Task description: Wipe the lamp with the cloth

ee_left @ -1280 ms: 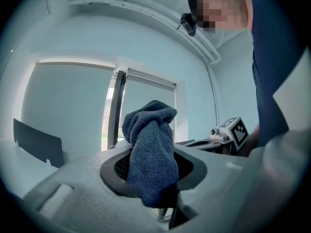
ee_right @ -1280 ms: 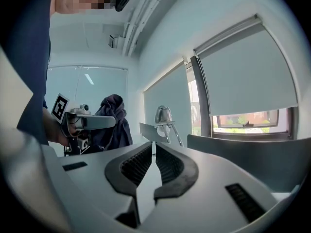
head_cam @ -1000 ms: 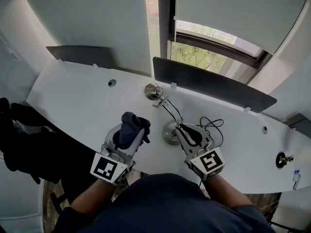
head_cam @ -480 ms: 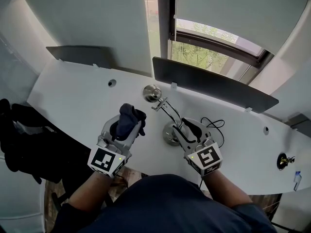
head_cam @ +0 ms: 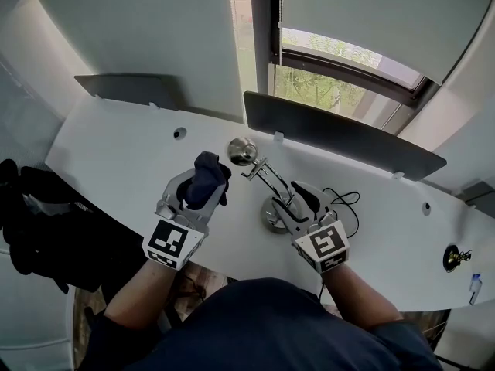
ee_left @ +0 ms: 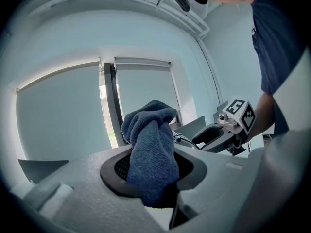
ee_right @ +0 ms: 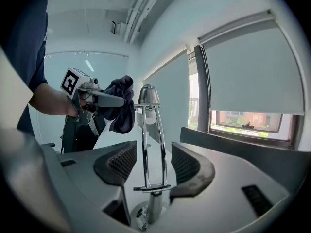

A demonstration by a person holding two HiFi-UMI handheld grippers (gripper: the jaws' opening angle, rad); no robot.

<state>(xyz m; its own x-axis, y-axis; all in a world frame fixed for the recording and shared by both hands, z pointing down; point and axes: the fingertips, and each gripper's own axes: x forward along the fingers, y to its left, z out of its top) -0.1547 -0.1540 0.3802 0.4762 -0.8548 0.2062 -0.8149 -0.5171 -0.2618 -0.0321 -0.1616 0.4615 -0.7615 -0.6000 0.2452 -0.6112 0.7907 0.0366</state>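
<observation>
A chrome desk lamp stands on the white desk, with its round head [head_cam: 242, 151], its twin-rod arm [head_cam: 271, 178] and its base [head_cam: 271, 215]. My left gripper [head_cam: 204, 185] is shut on a bunched dark blue cloth [head_cam: 204, 178], held just left of the lamp head. In the left gripper view the cloth [ee_left: 150, 154] fills the jaws of that gripper [ee_left: 153, 168]. My right gripper [head_cam: 298, 198] sits at the lamp's arm with its jaws opening. In the right gripper view the rods [ee_right: 153, 144] stand between its pads [ee_right: 121, 164] without touching them.
The curved white desk [head_cam: 116, 157] carries dark partition panels [head_cam: 340, 134] at its far edge, below a window. A black cable [head_cam: 340, 199] coils right of the lamp base. A dark chair or bag [head_cam: 39, 222] is at the left. A small brass object [head_cam: 452, 255] stands far right.
The left gripper has carried the cloth farther from me, up beside the lamp head. The right gripper's jaws have opened off the lamp arm and shifted slightly left.
</observation>
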